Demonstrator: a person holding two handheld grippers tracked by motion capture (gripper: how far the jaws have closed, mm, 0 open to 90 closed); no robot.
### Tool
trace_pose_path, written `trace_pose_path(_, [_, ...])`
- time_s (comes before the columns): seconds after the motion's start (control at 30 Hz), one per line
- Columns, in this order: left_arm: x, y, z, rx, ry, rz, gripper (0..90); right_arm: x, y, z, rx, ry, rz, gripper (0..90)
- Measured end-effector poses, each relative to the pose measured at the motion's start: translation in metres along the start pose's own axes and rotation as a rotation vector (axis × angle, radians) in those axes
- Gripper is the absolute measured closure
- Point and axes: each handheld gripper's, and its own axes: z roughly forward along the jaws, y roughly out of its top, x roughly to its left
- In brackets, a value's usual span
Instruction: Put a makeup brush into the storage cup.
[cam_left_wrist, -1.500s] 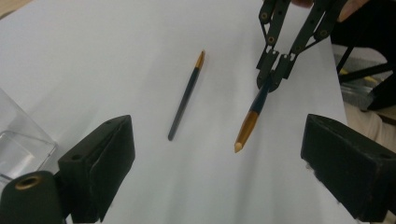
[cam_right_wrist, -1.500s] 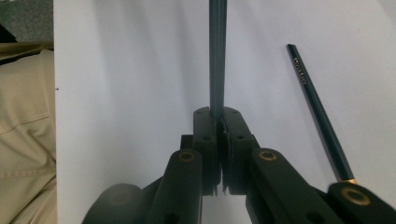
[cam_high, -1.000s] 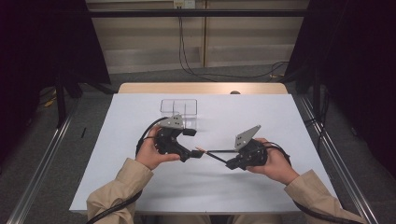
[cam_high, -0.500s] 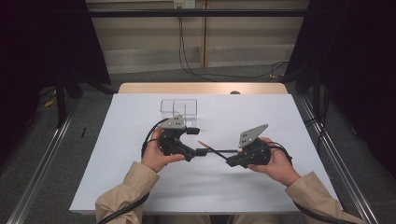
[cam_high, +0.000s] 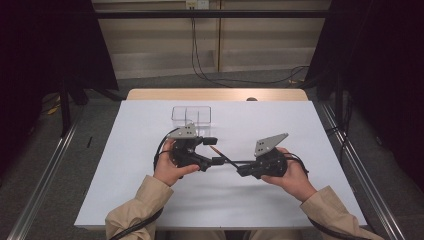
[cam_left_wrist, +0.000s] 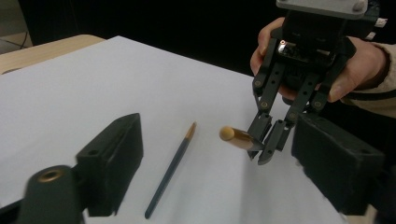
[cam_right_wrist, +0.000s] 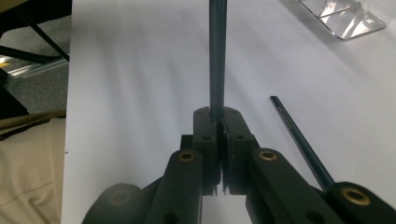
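Two pencils: right gripper (cam_left_wrist: 261, 151) pinches one (cam_right_wrist: 217, 56) (other (cam_left_wrist: 170, 168) lies loose).

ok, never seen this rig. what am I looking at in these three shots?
No robot: a person holds a two-jaw gripper in each hand. The high view looks down on the table; the other two come from cameras riding on each gripper, looking along its black jaws. The right gripper is shut on a dark pencil. The left gripper is open, its jaws have just been closing, with that pencil's free end between them, untouched. A second pencil lies on the white sheet, a clear box farther back.
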Motion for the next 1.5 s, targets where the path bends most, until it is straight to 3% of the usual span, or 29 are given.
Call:
trace_pose_path(0.23, [0.002,-0.003,0.000,-0.024,-0.046,-0.037,31.7,-0.001,0.000,0.000,-0.032,-0.010,0.013,85.9])
trace_pose_path(0.5, [0.001,-0.005,0.000,-0.039,-0.054,-0.071,59.4,-0.002,0.002,0.000,-0.043,-0.012,0.022,85.9])
trace_pose_path(0.63, [0.000,-0.004,-0.001,-0.047,-0.059,-0.075,67.8,-0.002,0.004,0.001,-0.056,-0.016,0.027,85.9])
trace_pose_path(0.9, [-0.001,-0.004,0.001,-0.055,-0.066,-0.097,76.1,-0.003,0.005,0.003,-0.074,-0.019,0.037,85.9])
trace_pose_path(1.5, [-0.004,0.001,0.008,-0.111,-0.097,-0.131,82.2,-0.001,0.006,0.011,-0.088,-0.018,0.064,85.7])
